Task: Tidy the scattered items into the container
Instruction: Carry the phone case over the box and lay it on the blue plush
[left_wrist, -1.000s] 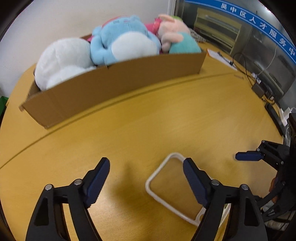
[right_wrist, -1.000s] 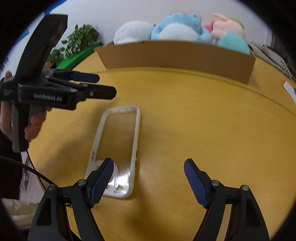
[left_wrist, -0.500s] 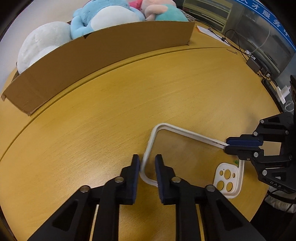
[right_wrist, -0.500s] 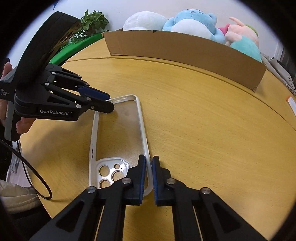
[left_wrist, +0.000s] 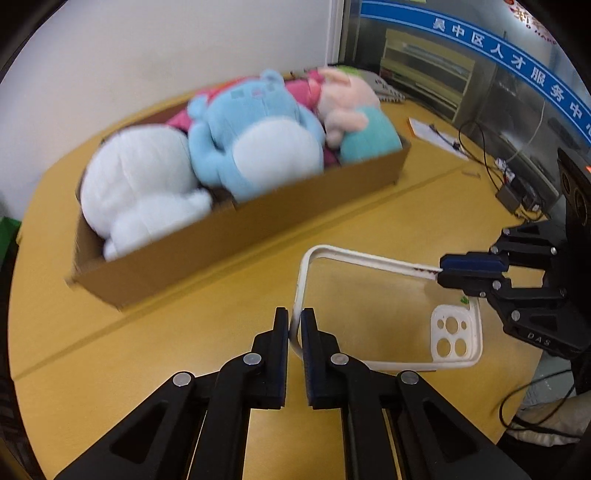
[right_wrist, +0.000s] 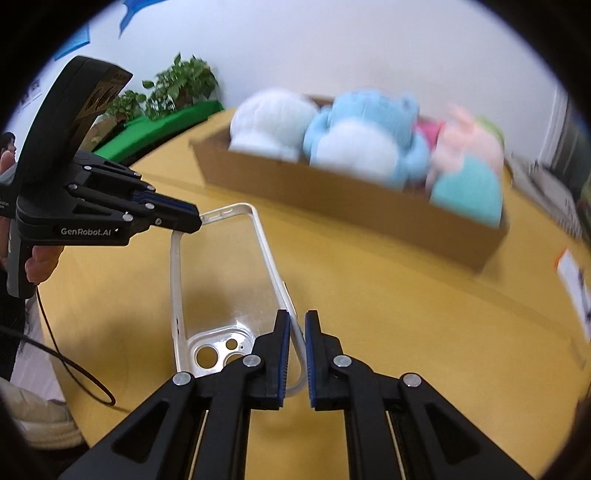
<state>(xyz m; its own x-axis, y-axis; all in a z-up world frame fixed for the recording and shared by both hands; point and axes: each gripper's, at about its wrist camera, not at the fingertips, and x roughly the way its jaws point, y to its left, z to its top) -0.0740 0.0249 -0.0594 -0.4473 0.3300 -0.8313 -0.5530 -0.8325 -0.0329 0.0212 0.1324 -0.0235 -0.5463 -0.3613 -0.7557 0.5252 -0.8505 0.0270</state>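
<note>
A clear phone case (left_wrist: 369, 306) (right_wrist: 225, 280) with a white rim hangs above the wooden table, held at both ends. My left gripper (left_wrist: 294, 325) is shut on the rim at the end away from the camera holes; it shows again as the left gripper (right_wrist: 192, 221) in the right wrist view. My right gripper (right_wrist: 294, 334) is shut on the long rim near the camera holes, and appears as the right gripper (left_wrist: 443, 271) in the left wrist view. A long cardboard box (left_wrist: 258, 229) (right_wrist: 369, 214) lies beyond, packed with plush toys (left_wrist: 255, 147) (right_wrist: 365, 144).
The round wooden table (left_wrist: 147, 350) (right_wrist: 424, 314) spreads under the case. Cables and a small adapter (left_wrist: 511, 195) lie at its right edge with a paper sheet (left_wrist: 432, 134). A potted plant (right_wrist: 181, 85) stands past the table's far left. A hand (right_wrist: 40, 258) holds the left gripper's handle.
Both grippers went from open to shut on the phone case's rim. They then lifted the case off the table, and the box now shows its inside from higher up.
</note>
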